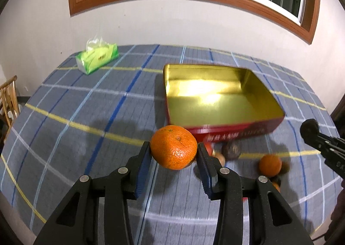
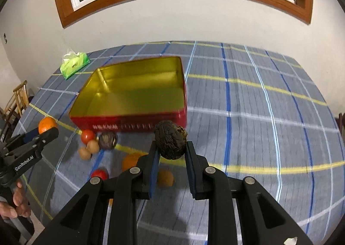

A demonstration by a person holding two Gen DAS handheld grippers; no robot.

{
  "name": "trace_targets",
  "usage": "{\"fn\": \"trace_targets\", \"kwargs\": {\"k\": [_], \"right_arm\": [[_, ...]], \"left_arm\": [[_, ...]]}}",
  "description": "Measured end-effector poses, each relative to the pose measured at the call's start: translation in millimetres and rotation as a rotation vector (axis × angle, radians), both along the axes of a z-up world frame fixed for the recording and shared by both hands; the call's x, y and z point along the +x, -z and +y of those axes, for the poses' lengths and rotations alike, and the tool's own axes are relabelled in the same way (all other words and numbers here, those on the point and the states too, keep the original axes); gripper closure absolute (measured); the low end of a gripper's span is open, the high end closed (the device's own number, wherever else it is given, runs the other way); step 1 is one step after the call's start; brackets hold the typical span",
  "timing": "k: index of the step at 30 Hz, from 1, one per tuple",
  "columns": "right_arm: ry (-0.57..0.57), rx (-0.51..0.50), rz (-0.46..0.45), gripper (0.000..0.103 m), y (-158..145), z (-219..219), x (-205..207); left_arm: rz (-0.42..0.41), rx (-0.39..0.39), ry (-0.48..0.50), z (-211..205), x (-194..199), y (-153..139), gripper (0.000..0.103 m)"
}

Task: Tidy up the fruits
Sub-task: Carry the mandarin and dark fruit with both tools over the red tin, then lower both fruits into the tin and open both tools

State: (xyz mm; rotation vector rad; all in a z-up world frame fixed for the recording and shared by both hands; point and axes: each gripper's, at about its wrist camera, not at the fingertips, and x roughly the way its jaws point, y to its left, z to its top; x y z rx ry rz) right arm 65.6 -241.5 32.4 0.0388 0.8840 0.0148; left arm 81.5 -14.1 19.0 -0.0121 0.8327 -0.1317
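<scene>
The left gripper (image 1: 173, 152) points down toward the checked tablecloth (image 1: 86, 102) and its jaws are closed on an orange (image 1: 173, 147), which sits between the pads just before the red tin (image 1: 237, 130). The right gripper (image 2: 171, 148) also tilts down and clamps a dark wrinkled fruit (image 2: 170, 142) near the tin's front wall.

A green tissue pack (image 1: 97, 58) lies on the plaid tablecloth (image 1: 86, 115).
</scene>
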Motion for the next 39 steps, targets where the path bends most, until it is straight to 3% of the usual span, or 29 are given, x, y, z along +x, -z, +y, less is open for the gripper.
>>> {"fn": "trace_targets", "kwargs": {"k": [14,39], "right_arm": [[-0.048,-0.022,0.002,0.081,0,8,66],[-0.087,-0.053,0.091,0.081,39,17,113]], "left_arm": [[-0.058,-0.014,0.049,-24,55,-16,0.060],[0.051,0.023,0.054,-42,92,37,0.060]]}}
